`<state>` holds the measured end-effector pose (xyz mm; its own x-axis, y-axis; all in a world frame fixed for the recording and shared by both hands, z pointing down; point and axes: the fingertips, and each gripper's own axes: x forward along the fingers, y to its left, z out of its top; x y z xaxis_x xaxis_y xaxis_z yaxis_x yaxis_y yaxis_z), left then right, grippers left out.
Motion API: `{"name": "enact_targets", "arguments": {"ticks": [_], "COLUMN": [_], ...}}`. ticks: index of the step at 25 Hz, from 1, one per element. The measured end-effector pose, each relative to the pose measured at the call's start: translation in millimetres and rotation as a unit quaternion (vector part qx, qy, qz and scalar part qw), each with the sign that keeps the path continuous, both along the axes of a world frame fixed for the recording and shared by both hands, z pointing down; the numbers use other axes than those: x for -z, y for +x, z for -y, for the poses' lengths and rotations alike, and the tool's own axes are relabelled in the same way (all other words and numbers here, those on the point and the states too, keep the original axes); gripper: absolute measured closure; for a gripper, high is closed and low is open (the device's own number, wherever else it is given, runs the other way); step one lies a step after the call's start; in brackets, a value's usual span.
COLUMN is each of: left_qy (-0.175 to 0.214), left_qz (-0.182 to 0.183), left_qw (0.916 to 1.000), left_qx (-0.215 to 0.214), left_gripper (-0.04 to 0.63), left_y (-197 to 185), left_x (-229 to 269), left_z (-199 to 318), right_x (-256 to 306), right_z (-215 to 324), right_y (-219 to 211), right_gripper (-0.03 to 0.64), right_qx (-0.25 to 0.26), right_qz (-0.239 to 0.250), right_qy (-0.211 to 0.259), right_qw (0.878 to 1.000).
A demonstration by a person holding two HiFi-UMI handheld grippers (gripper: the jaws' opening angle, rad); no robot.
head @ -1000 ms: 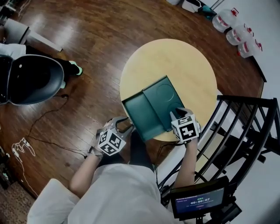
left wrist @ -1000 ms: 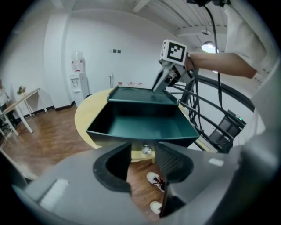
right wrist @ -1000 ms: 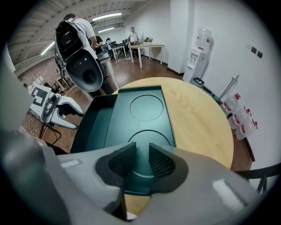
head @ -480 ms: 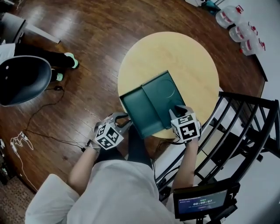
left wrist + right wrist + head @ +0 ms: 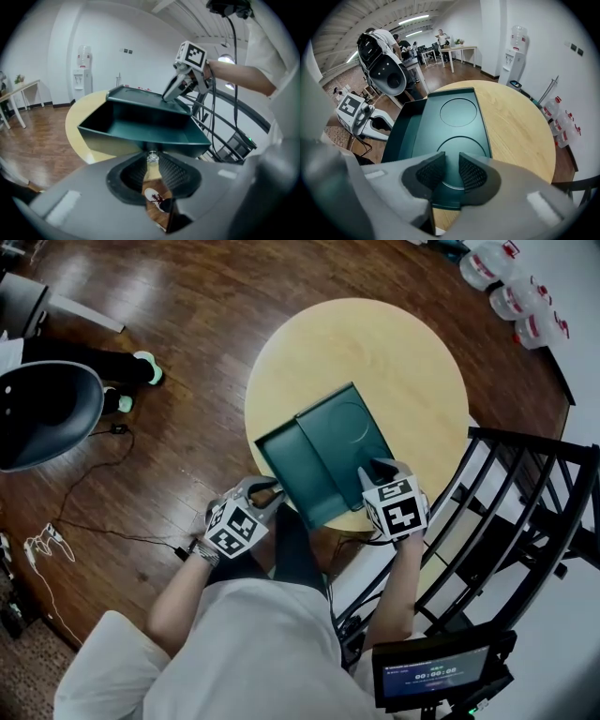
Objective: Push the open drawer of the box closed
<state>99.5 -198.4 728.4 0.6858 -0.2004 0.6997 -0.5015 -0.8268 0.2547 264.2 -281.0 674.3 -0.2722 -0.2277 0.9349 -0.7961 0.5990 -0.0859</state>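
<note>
Green box [image 5: 345, 439] sitting at near edge of round table [image 5: 375, 343], open drawer [image 5: 140, 127] jutting left. Left gripper [image 5: 151, 162] jaws closing to narrow gap, small knob [image 5: 151, 158] at tips. Right gripper [image 5: 451, 171], slightly parted and empty, resting over box top. Likely rigid, light and prone to sliding: push drawer front squarely.

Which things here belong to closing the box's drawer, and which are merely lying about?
Job in hand: green box; its open drawer.
Lying about: water jugs; black chair; black metal rack; timer screen.
</note>
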Motion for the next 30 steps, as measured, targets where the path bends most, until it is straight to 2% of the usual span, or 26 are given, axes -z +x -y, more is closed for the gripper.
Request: {"name": "enact_targets", "arguments": {"ticks": [8, 16, 30], "left_qy": [0.002, -0.001, -0.002], "left_qz": [-0.008, -0.007, -0.019], "left_qw": [0.9999, 1.0000, 0.9997], "left_qx": [0.015, 0.006, 0.018], "left_gripper": [0.509, 0.510, 0.509], "left_y": [41.0, 63.7, 75.7], "left_x": [6.3, 8.1, 12.7], "left_z": [26.4, 45.7, 56.6], "right_x": [0.9, 2.4, 5.2], "right_z": [-0.3, -0.7, -2.0], "right_y": [-3.3, -5.3, -8.4], "right_gripper": [0.518, 0.518, 0.518], "right_qx": [-0.004, -0.007, 0.009], "right_qz": [0.010, 0.025, 0.033], "right_qy": [0.002, -0.005, -0.008], "right_qw": [1.000, 1.000, 0.999]}}
